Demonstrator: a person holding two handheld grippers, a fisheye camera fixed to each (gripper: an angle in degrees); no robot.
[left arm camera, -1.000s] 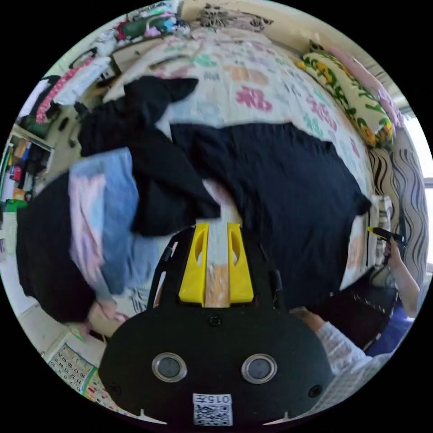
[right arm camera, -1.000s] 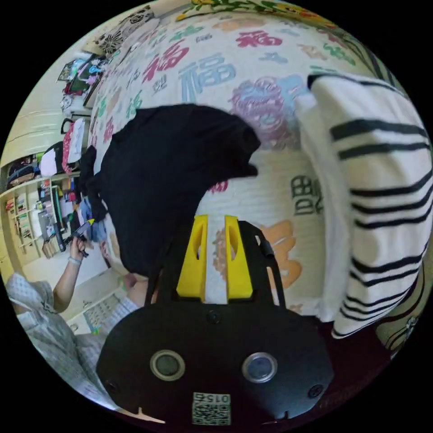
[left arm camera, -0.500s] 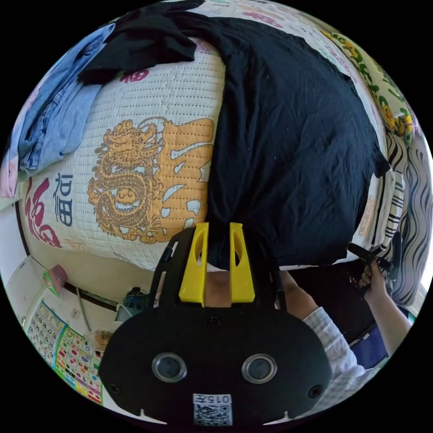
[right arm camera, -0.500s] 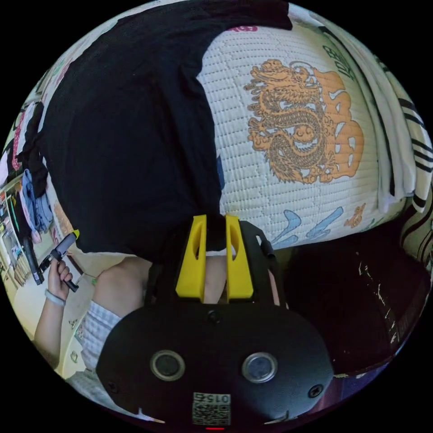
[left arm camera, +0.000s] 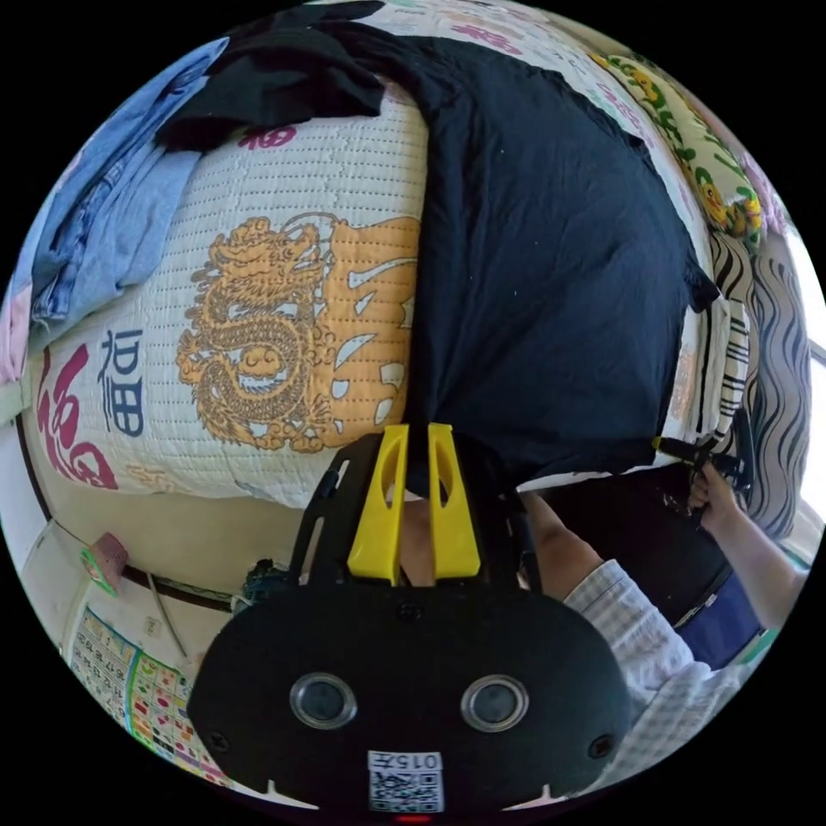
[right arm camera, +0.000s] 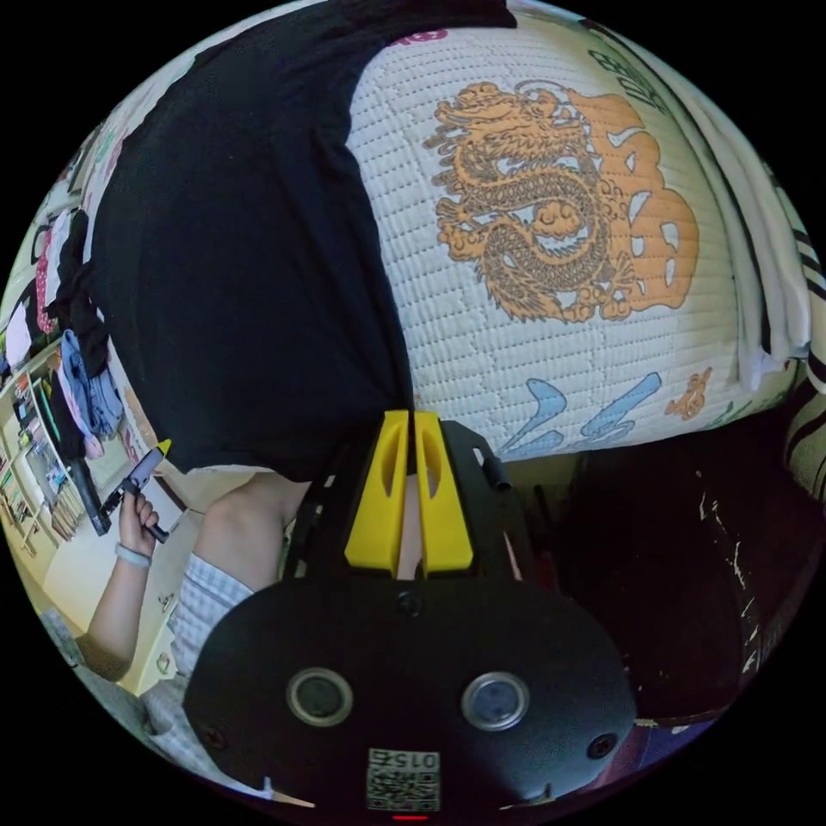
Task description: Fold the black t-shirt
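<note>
Black t-shirt (left arm camera: 551, 258) lies flat; each hand-held gripper (left arm camera: 415, 434) (right arm camera: 410, 422) pinches its hem at the mattress edge (right arm camera: 551, 430).

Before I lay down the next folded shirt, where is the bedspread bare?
The free patch is the orange dragon print, bordered by the black t-shirt and the blue clothes. Past the t-shirt's other edge, the dragon print is open up to the striped cloth. Both tongs crowd the t-shirt's hem.

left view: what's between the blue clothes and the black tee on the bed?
In the left gripper view, bare quilted bedcover with an orange dragon print lies between the blue clothes and the spread black t-shirt.
</note>
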